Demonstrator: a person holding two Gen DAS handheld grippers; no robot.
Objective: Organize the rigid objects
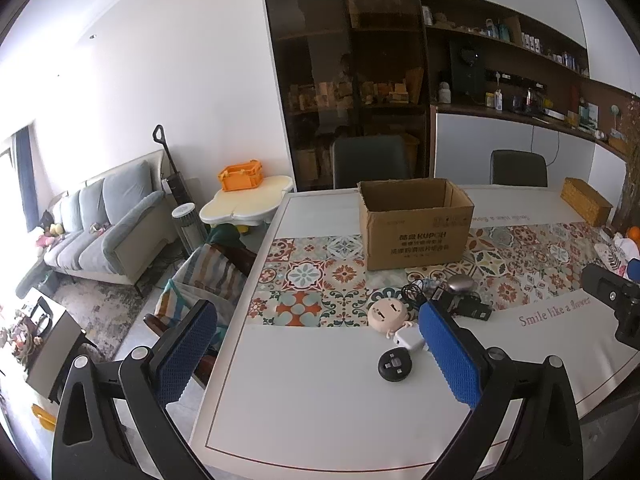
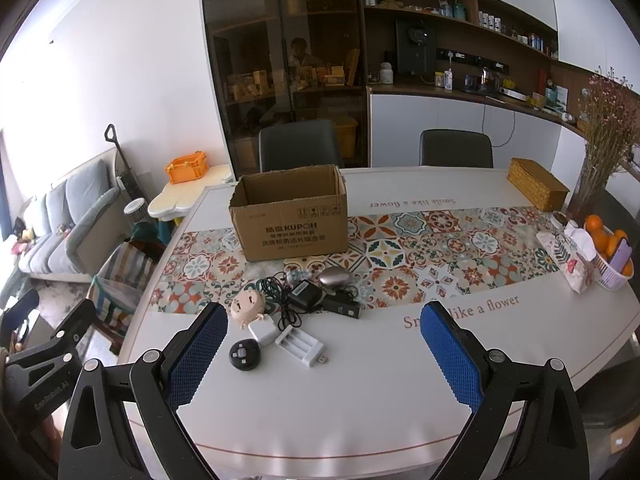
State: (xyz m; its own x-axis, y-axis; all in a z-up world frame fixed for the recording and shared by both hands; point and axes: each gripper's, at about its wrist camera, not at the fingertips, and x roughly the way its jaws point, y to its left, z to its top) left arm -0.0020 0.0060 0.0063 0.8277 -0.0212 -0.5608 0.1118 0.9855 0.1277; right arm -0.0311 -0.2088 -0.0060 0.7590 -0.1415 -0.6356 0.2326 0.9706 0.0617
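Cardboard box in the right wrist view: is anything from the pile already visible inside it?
No; the cardboard box shows only bare inner walls, and the small items lie on the table in front.

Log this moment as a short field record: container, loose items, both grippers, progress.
container: cardboard box, open top, upright on the table runner
loose items: black round plug, white battery charger, white adapter, pink round gadget, black power brick with cable, silver oval case, clustered before the box
left gripper: open, empty
right gripper: open, empty
progress: nothing picked up yet
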